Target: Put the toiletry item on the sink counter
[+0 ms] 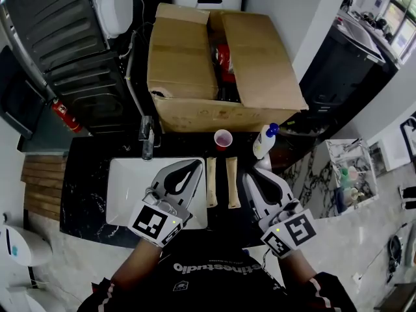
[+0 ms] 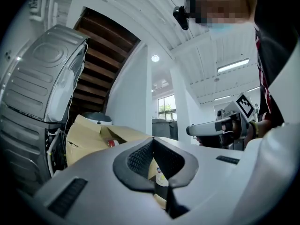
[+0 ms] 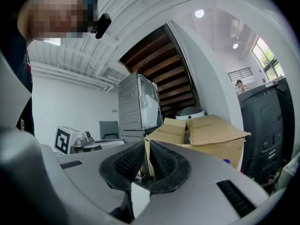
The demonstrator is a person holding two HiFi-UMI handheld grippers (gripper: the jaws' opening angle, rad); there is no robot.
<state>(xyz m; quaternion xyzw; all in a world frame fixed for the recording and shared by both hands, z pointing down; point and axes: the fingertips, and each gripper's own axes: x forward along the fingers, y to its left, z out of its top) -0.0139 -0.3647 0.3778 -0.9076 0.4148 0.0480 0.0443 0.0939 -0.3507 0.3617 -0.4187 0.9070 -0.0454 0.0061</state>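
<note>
On the black counter (image 1: pixel 84 174), a white bottle with a blue cap (image 1: pixel 265 140) stands upright in front of the cardboard box (image 1: pixel 214 64). Two beige tubes (image 1: pixel 211 182) (image 1: pixel 233 182) lie side by side right of the white sink (image 1: pixel 123 187). My left gripper (image 1: pixel 194 166) hovers over the sink's right half, shut and empty. The right gripper (image 1: pixel 255 171) is just right of the tubes, its tips close below the bottle; its jaws look shut with nothing between them. Each gripper view looks past its own closed jaws at the box (image 2: pixel 89 135) (image 3: pixel 206 135).
A small pink cup (image 1: pixel 223 138) stands between the box and the tubes. The faucet (image 1: pixel 147 137) rises at the sink's back edge. The open box holds several items, one red. A dark appliance (image 1: pixel 65 51) stands at the back left and a marble-patterned shelf (image 1: pixel 344 174) to the right.
</note>
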